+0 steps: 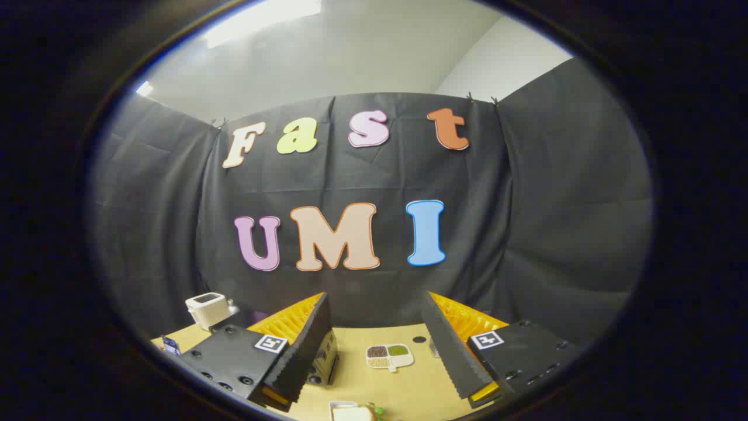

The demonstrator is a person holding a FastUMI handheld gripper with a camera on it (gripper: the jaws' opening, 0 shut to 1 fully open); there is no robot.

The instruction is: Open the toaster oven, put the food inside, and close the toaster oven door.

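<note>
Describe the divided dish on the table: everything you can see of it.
The divided dish is small, white and rounded, lying flat on the tan table beyond the open gripper, between its fingers. Its compartments hold dark brown, green and pale fillings, likely grains or beans. Nothing touches it.

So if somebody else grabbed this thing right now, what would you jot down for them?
Tongs: open, holding nothing, raised above the wooden table.
Toaster oven: dark box on the table, largely hidden behind the left finger; I cannot tell whether its door is open.
Food: a slice of bread on a small white plate, near side of the table, between the fingers and below them.
Also there: a divided dish of grains mid-table and a white toaster far left.
Done: nothing that I can see; the food is still outside.
Left: open the door, put the food in, close the door.
</note>
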